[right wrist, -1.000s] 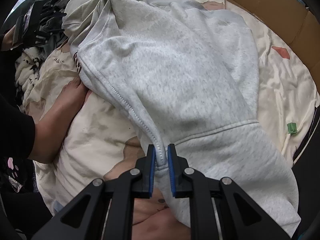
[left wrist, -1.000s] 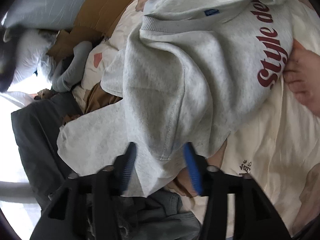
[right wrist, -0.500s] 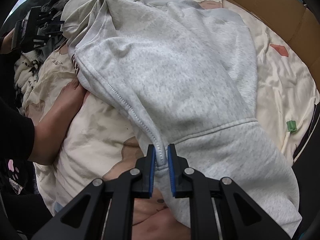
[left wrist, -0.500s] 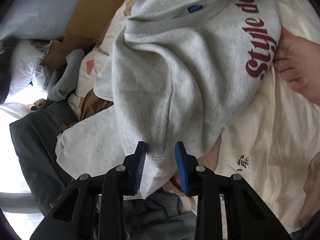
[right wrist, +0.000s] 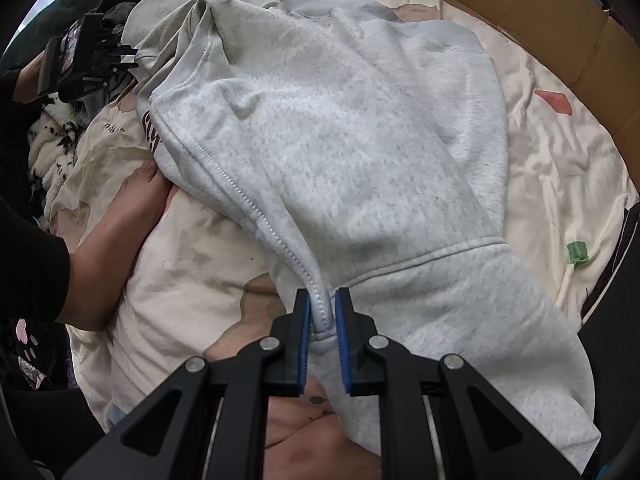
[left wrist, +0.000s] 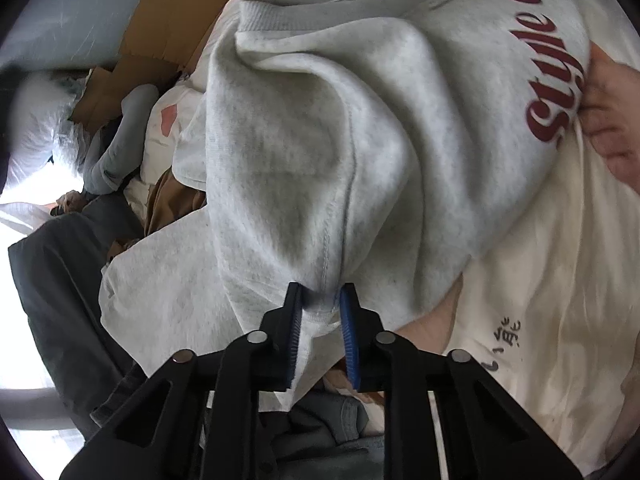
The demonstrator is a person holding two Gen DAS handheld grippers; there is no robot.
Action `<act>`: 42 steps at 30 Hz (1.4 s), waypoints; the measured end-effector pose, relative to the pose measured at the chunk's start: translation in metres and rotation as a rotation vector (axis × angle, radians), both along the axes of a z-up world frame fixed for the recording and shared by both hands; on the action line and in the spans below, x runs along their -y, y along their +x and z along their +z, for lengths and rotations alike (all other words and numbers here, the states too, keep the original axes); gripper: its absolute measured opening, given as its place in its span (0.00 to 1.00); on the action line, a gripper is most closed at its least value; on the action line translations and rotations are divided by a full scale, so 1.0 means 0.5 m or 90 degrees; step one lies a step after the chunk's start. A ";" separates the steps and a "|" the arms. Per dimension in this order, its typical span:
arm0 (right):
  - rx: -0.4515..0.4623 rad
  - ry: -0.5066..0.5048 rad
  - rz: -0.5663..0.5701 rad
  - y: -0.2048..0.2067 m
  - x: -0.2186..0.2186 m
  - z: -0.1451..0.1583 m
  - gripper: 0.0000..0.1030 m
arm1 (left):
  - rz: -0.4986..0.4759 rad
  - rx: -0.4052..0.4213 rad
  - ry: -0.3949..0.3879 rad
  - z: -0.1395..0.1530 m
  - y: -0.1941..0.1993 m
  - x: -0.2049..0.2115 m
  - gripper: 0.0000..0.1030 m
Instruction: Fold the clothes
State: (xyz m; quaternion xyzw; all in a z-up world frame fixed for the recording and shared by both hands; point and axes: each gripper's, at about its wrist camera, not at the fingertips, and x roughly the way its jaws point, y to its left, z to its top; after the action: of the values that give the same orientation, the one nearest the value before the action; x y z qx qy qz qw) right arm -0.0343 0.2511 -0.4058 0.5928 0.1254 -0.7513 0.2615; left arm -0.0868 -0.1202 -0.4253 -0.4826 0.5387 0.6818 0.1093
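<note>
A light grey sweatshirt (left wrist: 304, 152) with dark red lettering (left wrist: 560, 80) lies bunched on a cream bedspread (left wrist: 540, 300). My left gripper (left wrist: 321, 306) is closing, and a seamed corner of the sweatshirt fills the gap between its blue pads (left wrist: 295, 320). In the right wrist view the same sweatshirt (right wrist: 360, 152) spreads across the bed, and my right gripper (right wrist: 322, 314) is shut on its stitched hem edge. The left gripper (right wrist: 92, 60) also shows at the top left there. A person's bare foot (right wrist: 140, 196) rests against the sweatshirt's edge.
Dark grey clothes (left wrist: 60, 280) and a brown garment (left wrist: 172, 200) lie piled at the left. Flattened cardboard (right wrist: 540, 20) borders the bed's far side. A green clip on a white cord (right wrist: 576, 252) lies at the right. Fluffy black-and-white fabric (right wrist: 52, 152) sits at the left edge.
My left gripper's jaws have narrowed from wide apart onto the sweatshirt's seamed corner, and it has dropped closer to the cloth. The right gripper keeps its grip without moving.
</note>
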 end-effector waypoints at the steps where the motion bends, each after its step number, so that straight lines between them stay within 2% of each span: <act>1: 0.000 0.000 -0.002 -0.002 -0.002 0.000 0.11 | 0.001 0.000 0.005 0.003 0.000 -0.001 0.14; 7: -0.002 0.002 -0.008 -0.002 -0.014 0.016 0.11 | 0.005 -0.009 0.046 0.058 0.012 -0.011 0.12; 10: -0.012 0.006 -0.010 -0.009 -0.023 0.046 0.11 | 0.021 -0.016 0.065 0.097 0.013 -0.014 0.12; 19: -0.043 0.023 -0.043 -0.008 -0.062 0.159 0.10 | 0.111 -0.042 0.159 0.238 0.022 -0.017 0.10; 24: -0.068 0.025 -0.080 -0.008 -0.102 0.241 0.10 | 0.217 -0.057 0.259 0.327 0.042 0.002 0.10; 29: -0.104 0.027 -0.120 -0.008 -0.144 0.333 0.09 | 0.270 -0.102 0.326 0.420 0.090 0.009 0.10; 37: -0.188 0.026 -0.159 0.022 -0.177 0.494 0.09 | 0.304 -0.205 0.402 0.574 0.156 0.023 0.10; 42: -0.248 0.032 -0.175 0.047 -0.188 0.590 0.08 | 0.326 -0.266 0.482 0.681 0.194 0.044 0.09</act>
State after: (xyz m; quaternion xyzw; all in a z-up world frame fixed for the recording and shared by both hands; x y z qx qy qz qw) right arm -0.0107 0.3449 -0.1107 0.4545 0.1100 -0.8767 0.1130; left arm 0.0101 -0.1421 -0.0850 -0.3787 0.1285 0.9165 -0.0044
